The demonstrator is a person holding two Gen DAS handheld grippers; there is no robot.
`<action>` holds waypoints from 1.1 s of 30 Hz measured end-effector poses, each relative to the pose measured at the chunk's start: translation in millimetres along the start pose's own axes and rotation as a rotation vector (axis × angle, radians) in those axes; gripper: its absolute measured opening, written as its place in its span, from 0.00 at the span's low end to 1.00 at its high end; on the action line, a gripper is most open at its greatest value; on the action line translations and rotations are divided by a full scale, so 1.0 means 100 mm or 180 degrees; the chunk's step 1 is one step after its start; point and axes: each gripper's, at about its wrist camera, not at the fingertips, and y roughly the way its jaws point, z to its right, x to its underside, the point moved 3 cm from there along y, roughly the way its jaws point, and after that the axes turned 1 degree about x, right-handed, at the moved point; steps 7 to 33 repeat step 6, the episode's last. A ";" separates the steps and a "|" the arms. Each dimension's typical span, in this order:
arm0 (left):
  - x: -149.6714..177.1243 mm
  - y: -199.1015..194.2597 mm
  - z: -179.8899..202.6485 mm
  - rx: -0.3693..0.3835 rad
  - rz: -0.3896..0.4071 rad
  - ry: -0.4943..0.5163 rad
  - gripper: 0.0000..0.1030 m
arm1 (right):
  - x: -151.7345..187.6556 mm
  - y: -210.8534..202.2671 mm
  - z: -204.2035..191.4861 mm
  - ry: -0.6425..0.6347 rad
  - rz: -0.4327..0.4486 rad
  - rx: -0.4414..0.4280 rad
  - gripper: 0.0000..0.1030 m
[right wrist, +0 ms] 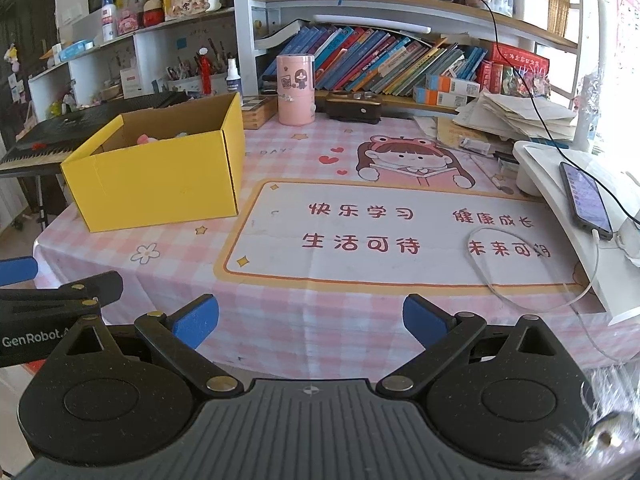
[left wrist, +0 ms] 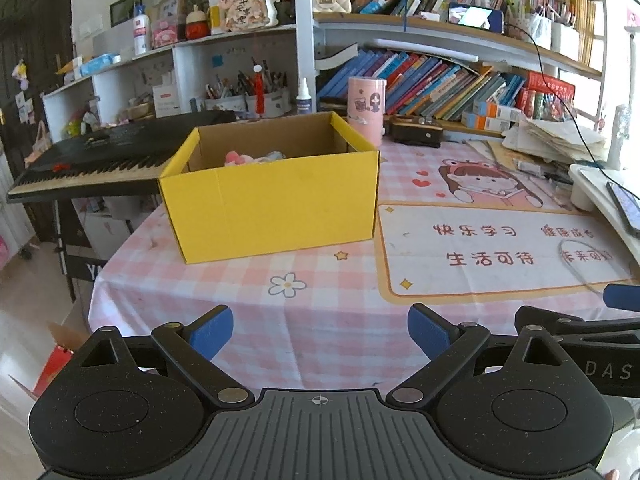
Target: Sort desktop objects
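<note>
Both grippers hung low at frame bottom, left gripper [left wrist: 320, 332] and right gripper [right wrist: 311, 322], jaws apart, empty. Yellow box [right wrist: 160, 172] sat upper left on the surface [right wrist: 360, 320], pink items inside. Probably next: pick white cable [right wrist: 486, 280], approach low, pinch one strand.

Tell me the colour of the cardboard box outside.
Yellow outside, plain brown inside; the box shows best in the left wrist view.

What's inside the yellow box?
Over the rim of the yellow box you can see something soft and pink beside something pale blue. The front wall hides the rest, so I can't tell what they are or what else is there.
</note>
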 end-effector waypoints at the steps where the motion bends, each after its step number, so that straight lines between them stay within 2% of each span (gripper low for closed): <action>1: 0.00 0.00 0.00 0.0000 -0.0003 -0.0002 0.93 | 0.00 0.00 0.01 0.0004 -0.0006 -0.0003 0.97; 33: -0.01 0.03 -0.03 -0.0036 -0.0022 -0.0036 0.93 | -0.01 0.04 -0.01 0.0015 -0.0040 -0.0006 0.97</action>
